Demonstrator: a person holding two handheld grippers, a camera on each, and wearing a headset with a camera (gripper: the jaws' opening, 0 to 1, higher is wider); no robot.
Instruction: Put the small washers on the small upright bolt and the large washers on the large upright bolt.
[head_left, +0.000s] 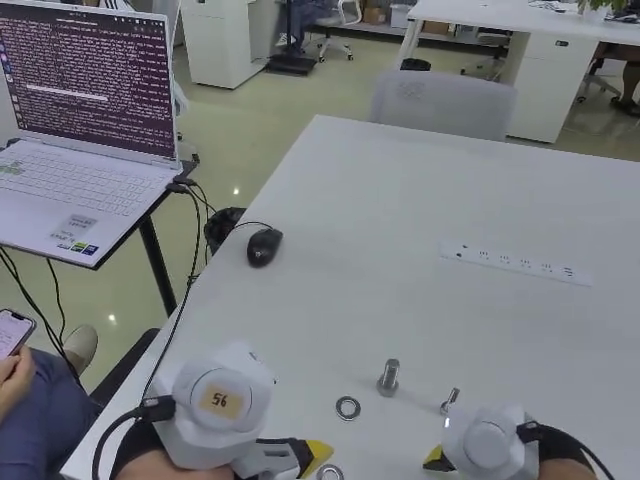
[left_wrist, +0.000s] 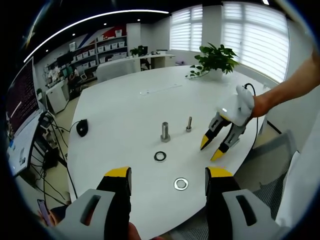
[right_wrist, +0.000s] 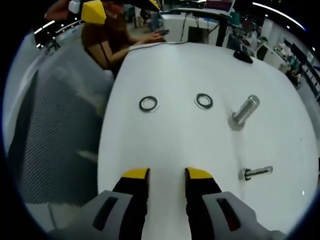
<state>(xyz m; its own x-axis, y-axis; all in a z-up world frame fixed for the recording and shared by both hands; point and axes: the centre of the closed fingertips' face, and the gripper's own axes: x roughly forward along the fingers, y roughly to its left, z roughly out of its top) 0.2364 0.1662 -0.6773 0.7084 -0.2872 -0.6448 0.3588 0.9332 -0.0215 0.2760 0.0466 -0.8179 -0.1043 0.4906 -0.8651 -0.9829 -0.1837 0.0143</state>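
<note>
Large upright steel bolt (head_left: 389, 377): stands on white tabletop (head_left: 400, 220).
Small upright steel bolt (head_left: 450, 401): near large bolt.
Silver ring washer (head_left: 347, 408): lies flat just beside large bolt.
Second silver washer (head_left: 330, 472): lies farther from it.
Left yellow-tipped gripper (left_wrist: 168, 173): jaws wide, holding nothing.
Right yellow-tipped gripper (right_wrist: 167, 173): jaws narrowly parted, holding nothing.
</note>
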